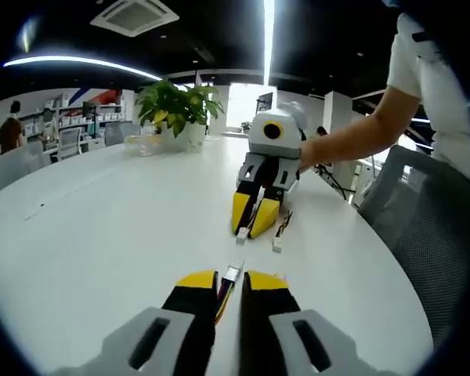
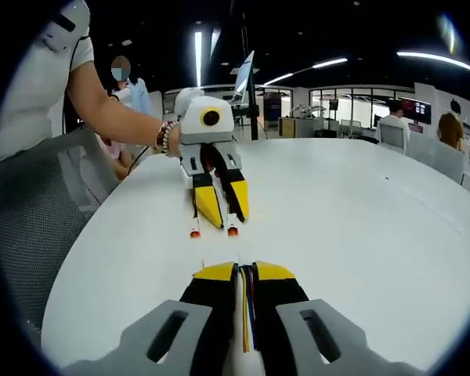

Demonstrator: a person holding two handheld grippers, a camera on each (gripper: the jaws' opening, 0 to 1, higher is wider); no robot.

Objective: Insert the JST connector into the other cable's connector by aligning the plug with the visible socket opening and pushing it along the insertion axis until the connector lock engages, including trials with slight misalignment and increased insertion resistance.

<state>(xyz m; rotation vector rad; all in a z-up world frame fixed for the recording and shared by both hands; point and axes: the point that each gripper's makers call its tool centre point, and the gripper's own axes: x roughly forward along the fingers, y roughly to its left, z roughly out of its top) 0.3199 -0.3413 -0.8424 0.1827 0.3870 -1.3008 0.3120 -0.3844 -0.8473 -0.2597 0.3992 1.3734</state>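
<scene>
A broad white table (image 1: 102,235) carries the whole scene, with a potted plant (image 1: 176,110) at its far side and a mesh chair (image 1: 431,235) at your side of it; over this surface your two grippers face one another nearly head on, well apart. In the left gripper view, your left gripper (image 1: 229,283) is clenched on a cable whose white connector (image 1: 233,272) juts forward from between its yellow tips, and your right gripper (image 1: 252,221) stands opposite, tips down toward the tabletop. Beside those tips lie two small white cable ends, one (image 1: 241,233) just at the left tip and a second (image 1: 276,244) a little off to the side. In the right gripper view, your right gripper (image 2: 244,274) is closed on a bundle of thin coloured wires (image 2: 246,313) running back between its jaws; the plug at the end of that cable cannot be made out here. Your left gripper (image 2: 219,205) appears across the table, its two reddish-tipped leads hanging to the surface. The relation that governs the coming move: the mating connector lies straight ahead of each claw, along the line joining the two, so the long axes of the two connectors look roughly collinear but not yet proven so. Judged from here, neither hand is nearer; you need to close the gap along that shared axis, correcting tilt before contact
</scene>
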